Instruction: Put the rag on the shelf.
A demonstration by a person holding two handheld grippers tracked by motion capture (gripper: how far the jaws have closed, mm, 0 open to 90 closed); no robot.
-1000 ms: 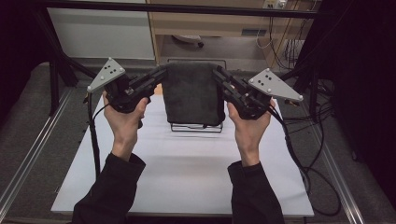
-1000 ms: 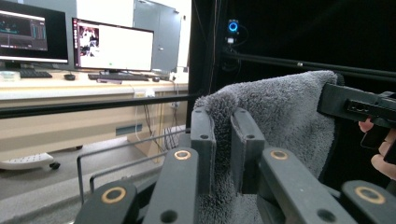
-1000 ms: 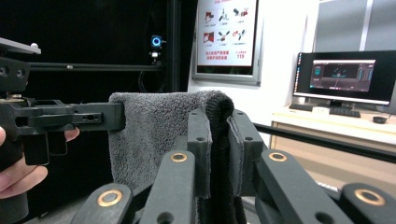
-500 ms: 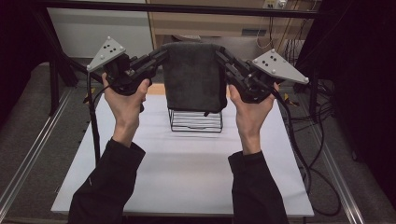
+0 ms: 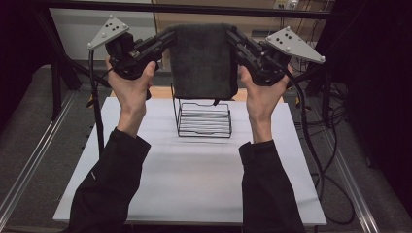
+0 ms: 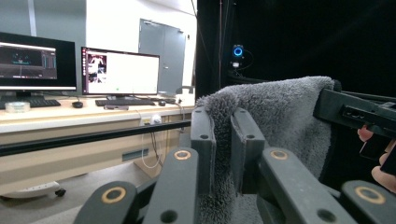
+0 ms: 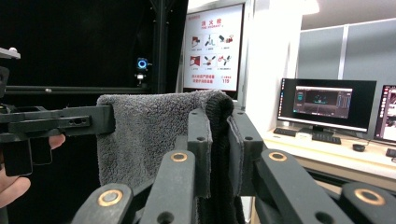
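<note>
Raised higher than a moment ago, the dark grey fluffy towel (image 5: pixel 204 60) now hangs clear above the black wire rack (image 5: pixel 204 119) on the white table (image 5: pixel 194 179). Left gripper (image 5: pixel 170 35) and right gripper (image 5: pixel 232 35) each pinch a top corner (jaws clamped on cloth), stretching it flat.

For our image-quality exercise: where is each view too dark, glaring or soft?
High view: edges sink into black, white table evenly lit. Left gripper view: bright monitor washes out, right half black. Right gripper view: towel sharp, left background black.
</note>
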